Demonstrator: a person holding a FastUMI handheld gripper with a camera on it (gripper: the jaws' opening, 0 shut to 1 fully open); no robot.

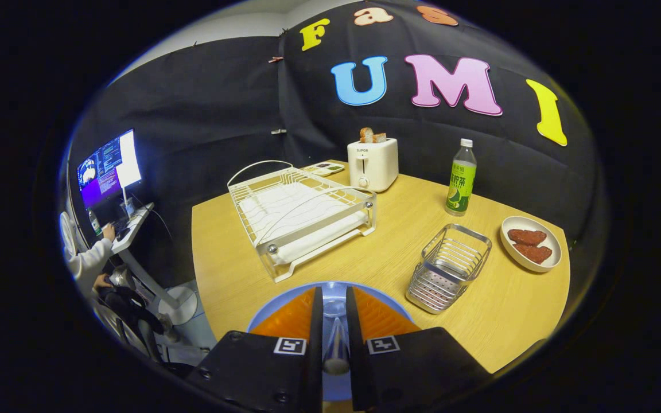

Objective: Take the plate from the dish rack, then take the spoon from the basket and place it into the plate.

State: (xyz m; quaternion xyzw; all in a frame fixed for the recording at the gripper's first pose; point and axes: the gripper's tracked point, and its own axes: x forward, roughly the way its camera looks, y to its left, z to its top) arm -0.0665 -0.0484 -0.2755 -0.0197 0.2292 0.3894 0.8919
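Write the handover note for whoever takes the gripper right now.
Gripper: fingers closed on the spoon, which lies in the narrow gap between them, just above the blue plate.
Plate: out of the dish rack, on the table right under the fingers.
Basket: empty, ahead and to the right of the fingers.
Done: plate taken out, spoon picked from the basket.
Left: lower the spoon into the plate, open the fingers, back away.
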